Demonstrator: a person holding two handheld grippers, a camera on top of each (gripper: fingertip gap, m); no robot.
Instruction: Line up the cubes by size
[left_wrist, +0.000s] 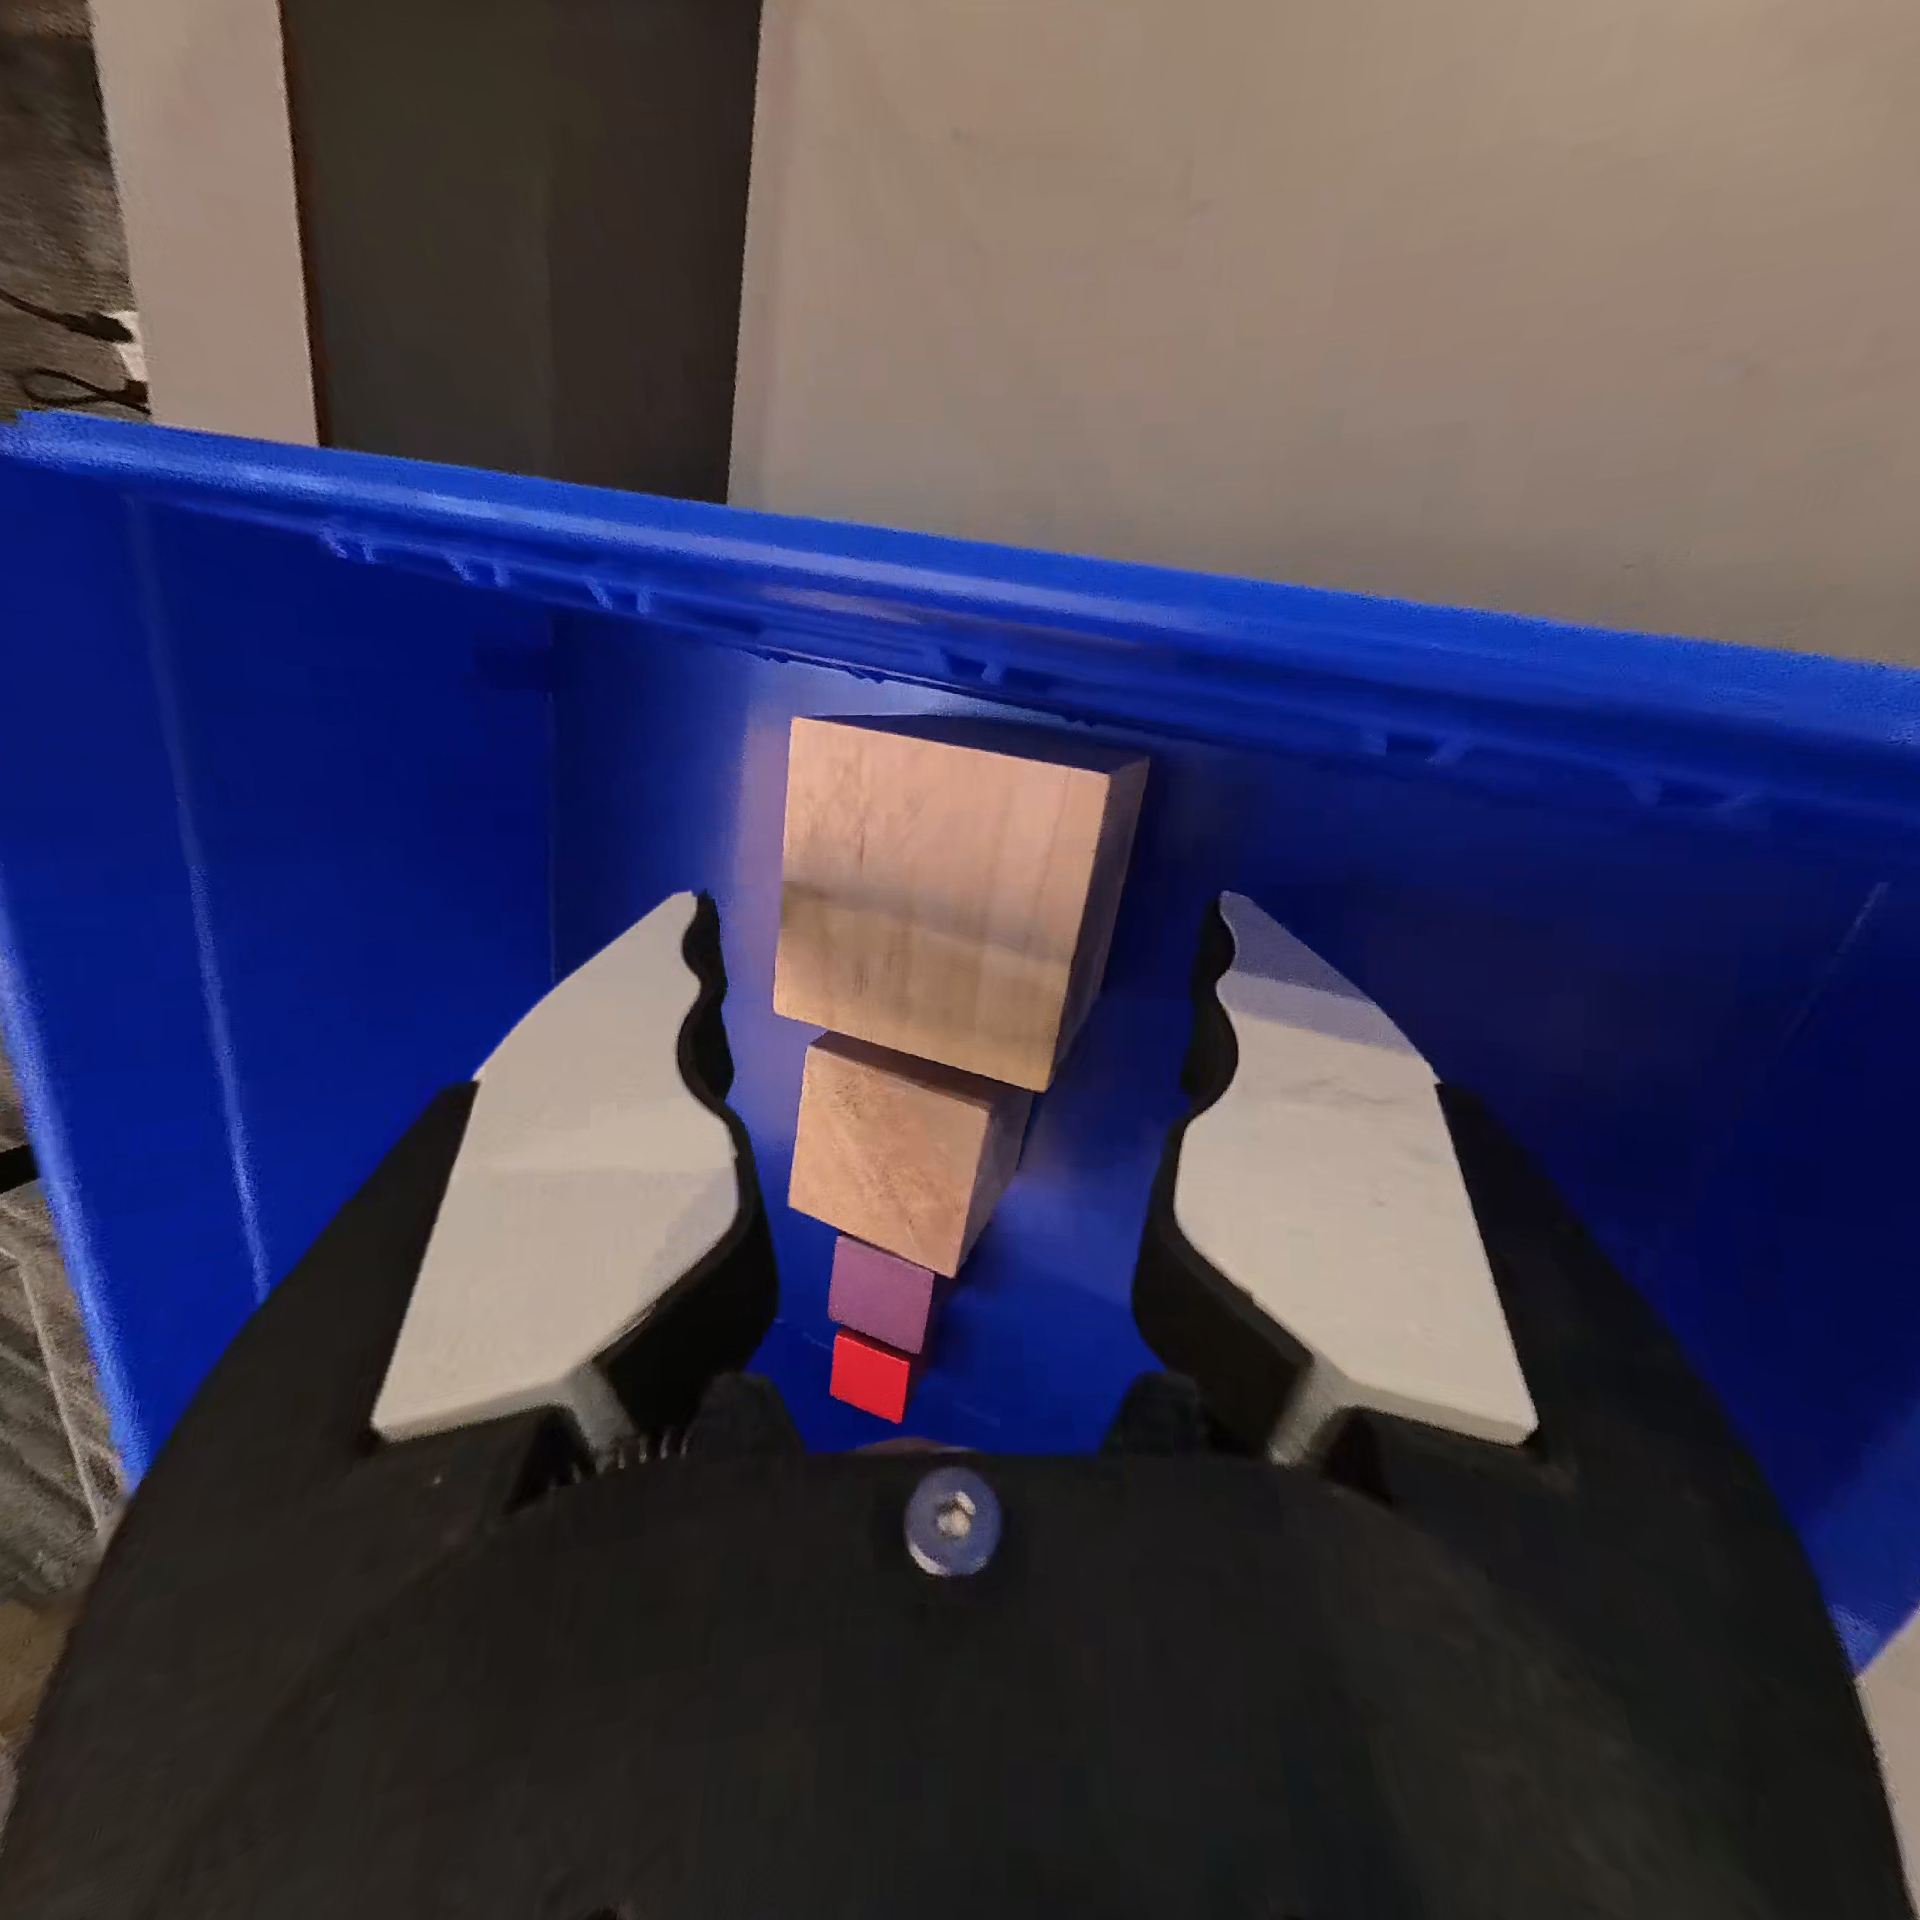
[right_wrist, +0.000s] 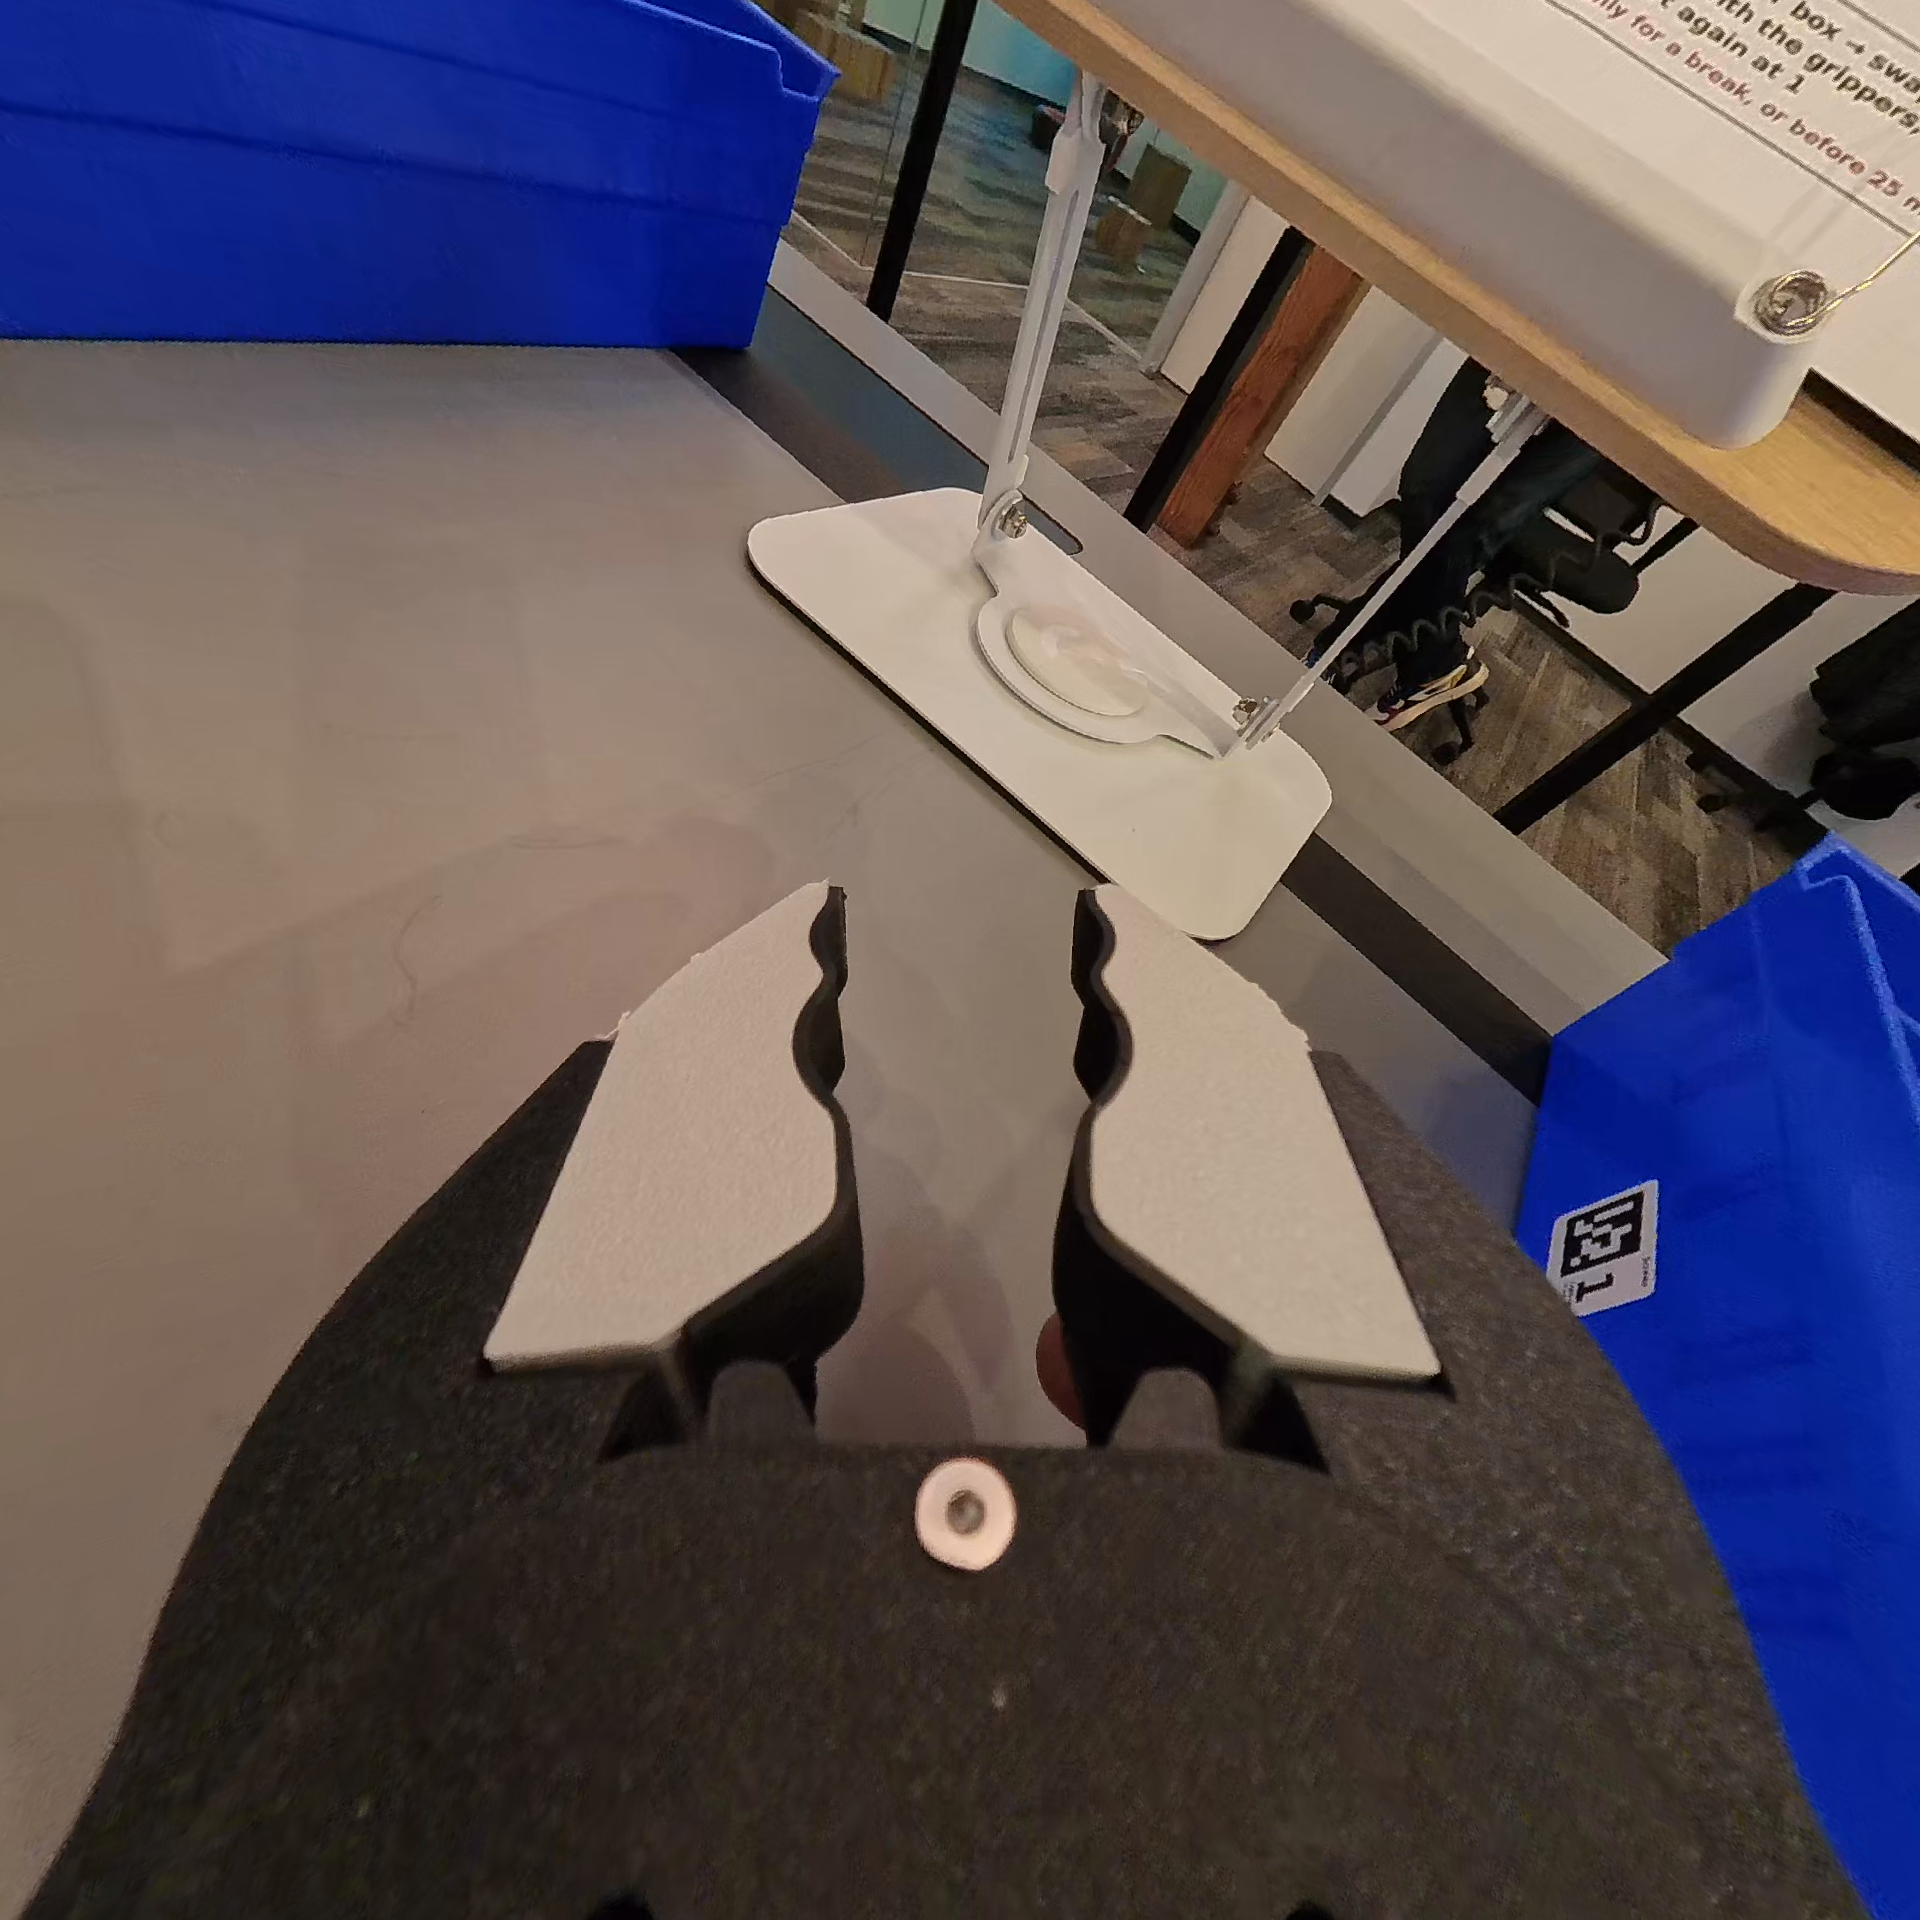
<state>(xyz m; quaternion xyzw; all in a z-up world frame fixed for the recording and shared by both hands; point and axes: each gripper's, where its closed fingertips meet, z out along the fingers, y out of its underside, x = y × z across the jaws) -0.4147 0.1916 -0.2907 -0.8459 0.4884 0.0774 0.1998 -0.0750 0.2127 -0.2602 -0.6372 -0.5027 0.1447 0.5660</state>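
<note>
Four cubes stand in one file on the floor of a blue bin (left_wrist: 312, 831), seen in the left wrist view: a large wooden cube (left_wrist: 935, 894) farthest off, close before the bin's far wall; a medium wooden cube (left_wrist: 894, 1148) touching its near face; a purple cube (left_wrist: 881, 1294) next; a red cube (left_wrist: 869, 1374) nearest the camera, so that size falls step by step toward the viewer; the left gripper (left_wrist: 961, 925) hangs above the row with its jaws spread wide and nothing in them, blue floor showing between each fingertip and the sides of the large cube; bare bin floor lies on both sides of the file, broader on the right, while the left wall and far rim close off that side and the back; beyond the rim a pale wall (left_wrist: 1299, 312) and a dark upright panel (left_wrist: 520, 229) rise. In the right wrist view the right gripper (right_wrist: 958, 914) is held over a grey table (right_wrist: 364, 675), jaws partly parted with only tabletop between them; the surface to its left and ahead lies open as far as a blue bin (right_wrist: 395, 187) at the far edge; a white stand base (right_wrist: 1039, 707) sits near the table's right edge, just ahead of the right fingertip; another blue bin (right_wrist: 1745, 1195) bounds the near right.
</note>
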